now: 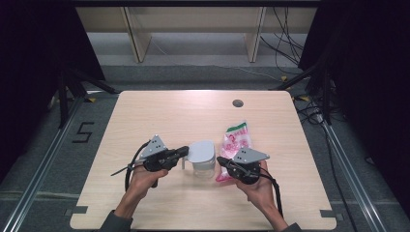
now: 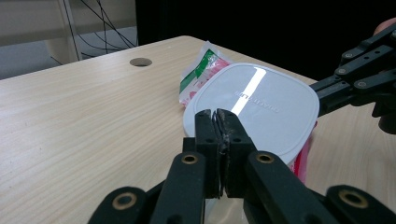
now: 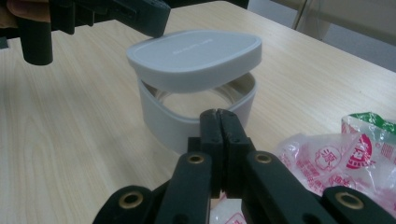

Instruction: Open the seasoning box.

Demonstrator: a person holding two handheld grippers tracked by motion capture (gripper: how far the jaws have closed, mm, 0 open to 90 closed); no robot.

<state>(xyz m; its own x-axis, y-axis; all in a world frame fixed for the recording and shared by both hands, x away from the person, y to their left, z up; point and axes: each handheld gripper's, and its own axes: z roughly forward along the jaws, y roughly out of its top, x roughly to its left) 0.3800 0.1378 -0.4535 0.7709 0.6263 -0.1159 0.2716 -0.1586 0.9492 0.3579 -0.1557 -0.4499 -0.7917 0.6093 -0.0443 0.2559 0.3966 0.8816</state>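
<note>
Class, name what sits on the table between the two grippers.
A lidded container sits between the left gripper and right gripper, clearest in the high view.

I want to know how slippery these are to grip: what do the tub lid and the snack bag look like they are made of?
The lid looks like smooth, pale grey moulded plastic: it throws a bright glare streak and bears raised lettering. The bag looks like thin, clear plastic film printed red and green: it is crinkled and glossy. Both seem fairly slick.

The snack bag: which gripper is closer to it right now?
Right. The right gripper sits over the near end of the snack bag; the left gripper is across the container, at its lid.
</note>
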